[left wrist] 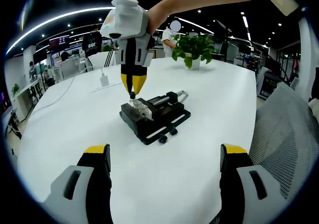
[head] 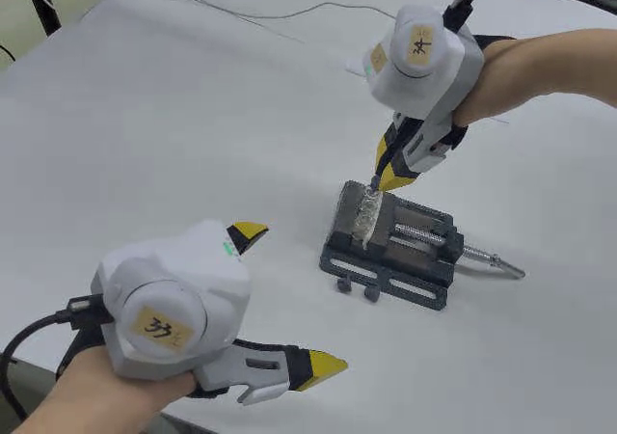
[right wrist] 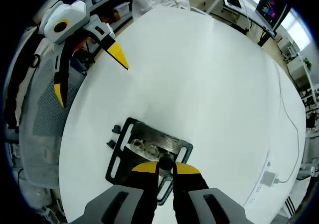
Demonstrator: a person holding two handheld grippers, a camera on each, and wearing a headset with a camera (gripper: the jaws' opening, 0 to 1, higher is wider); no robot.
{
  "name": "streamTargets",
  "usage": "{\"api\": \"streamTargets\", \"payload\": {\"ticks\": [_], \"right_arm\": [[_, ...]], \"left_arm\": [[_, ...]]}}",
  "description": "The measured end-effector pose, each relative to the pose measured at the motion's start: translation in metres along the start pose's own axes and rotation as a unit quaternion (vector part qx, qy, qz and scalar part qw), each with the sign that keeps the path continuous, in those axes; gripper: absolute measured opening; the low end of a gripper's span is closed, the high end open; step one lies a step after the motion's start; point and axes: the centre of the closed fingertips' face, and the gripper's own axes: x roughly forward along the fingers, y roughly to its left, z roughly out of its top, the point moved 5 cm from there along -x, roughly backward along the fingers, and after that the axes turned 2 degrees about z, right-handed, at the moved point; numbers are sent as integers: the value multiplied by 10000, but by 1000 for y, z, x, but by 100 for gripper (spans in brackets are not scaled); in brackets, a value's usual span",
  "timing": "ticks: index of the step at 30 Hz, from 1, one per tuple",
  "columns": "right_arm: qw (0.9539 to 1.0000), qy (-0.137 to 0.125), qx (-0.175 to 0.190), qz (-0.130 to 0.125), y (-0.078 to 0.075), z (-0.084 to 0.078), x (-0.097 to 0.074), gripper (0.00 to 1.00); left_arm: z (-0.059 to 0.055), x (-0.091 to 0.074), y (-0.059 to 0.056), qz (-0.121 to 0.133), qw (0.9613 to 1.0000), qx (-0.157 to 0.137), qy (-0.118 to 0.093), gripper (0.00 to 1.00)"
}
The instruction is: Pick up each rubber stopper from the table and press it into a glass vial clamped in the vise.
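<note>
A black vise [head: 424,265] stands on the white table [head: 174,125] and clamps a row of clear glass vials [head: 366,214]. My right gripper [head: 379,179] points down at the far end of that row, shut on a dark rubber stopper [right wrist: 165,163] right over a vial mouth. Other vials [right wrist: 137,145] beside it stand open-topped. Two small dark stoppers [head: 344,284] lie on the table against the vise's near edge. My left gripper [head: 289,299] hovers open and holds nothing, near the table's front edge and well to the left of the vise [left wrist: 164,119].
A thin cable [head: 241,12] runs across the far side of the table to a white adapter [left wrist: 103,78]. A potted plant [left wrist: 192,47] stands at the far end. A mesh chair [left wrist: 284,134] sits by the table's edge. The vise's screw handle [head: 492,258] sticks out to the right.
</note>
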Motion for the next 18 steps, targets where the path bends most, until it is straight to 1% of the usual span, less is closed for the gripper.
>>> {"api": "streamTargets", "payload": {"ticks": [4,6,10,14,18], "right_arm": [[10000,2,25,30,-4,-2,4,6],[10000,-35,53,38,-3,0,2,6],[10000,35,7,68,-1,-1,3,6],[9999,36,61,71,-1,0,3,6],[9998,99,130,78,4,4,2,6]], "left_arm": [[-2,1,0,-12,10000,-25,24,89],[-2,1,0,-19,10000,-34,28,89],[-3,1,1,-24,10000,-53,37,89],[-3,2,1,-29,10000,-78,26,88],[-4,3,0,-54,9999,-80,36,88]]}}
